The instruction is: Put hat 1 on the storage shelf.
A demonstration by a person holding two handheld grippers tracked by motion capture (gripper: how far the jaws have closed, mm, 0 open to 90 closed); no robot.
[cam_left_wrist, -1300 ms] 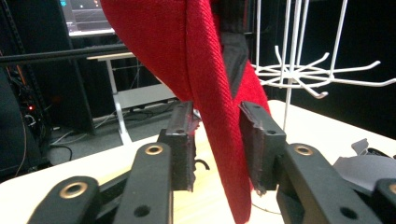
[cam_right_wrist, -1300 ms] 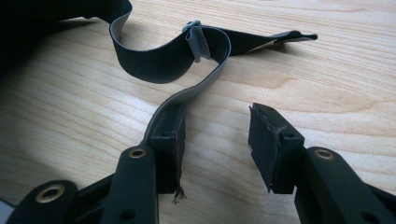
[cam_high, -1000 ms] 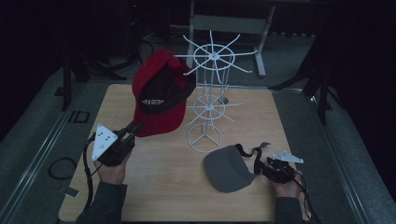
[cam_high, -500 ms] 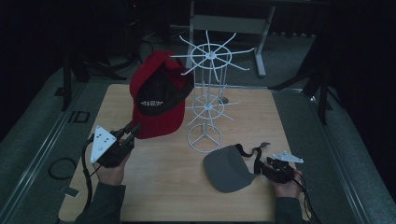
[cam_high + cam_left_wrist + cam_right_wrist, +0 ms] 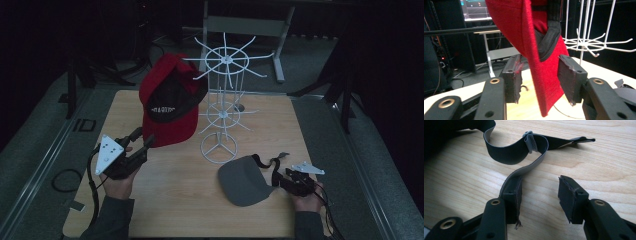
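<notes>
Red cap [image 5: 169, 102] hung on rack [image 5: 223, 107], brim down, both grippers' jaws open, left's just released

The red cap [image 5: 169, 102] is a matt, felt-like cloth with a fuzzy nap, its inner band a darker woven fabric. Beside it, the rack [image 5: 223, 107] is thin wire with a smooth white coat. The tabletop [image 5: 175, 200] under the rack is pale wood, matt, with clear grain. The grey cap [image 5: 243, 179] near the rack's foot is smooth matt cloth, and its strap [image 5: 516, 152] looks like flat webbing with a slight sheen. The gripper fingers [image 5: 570, 75] are matt black plastic with rough, frayed rubbery pads.
</notes>
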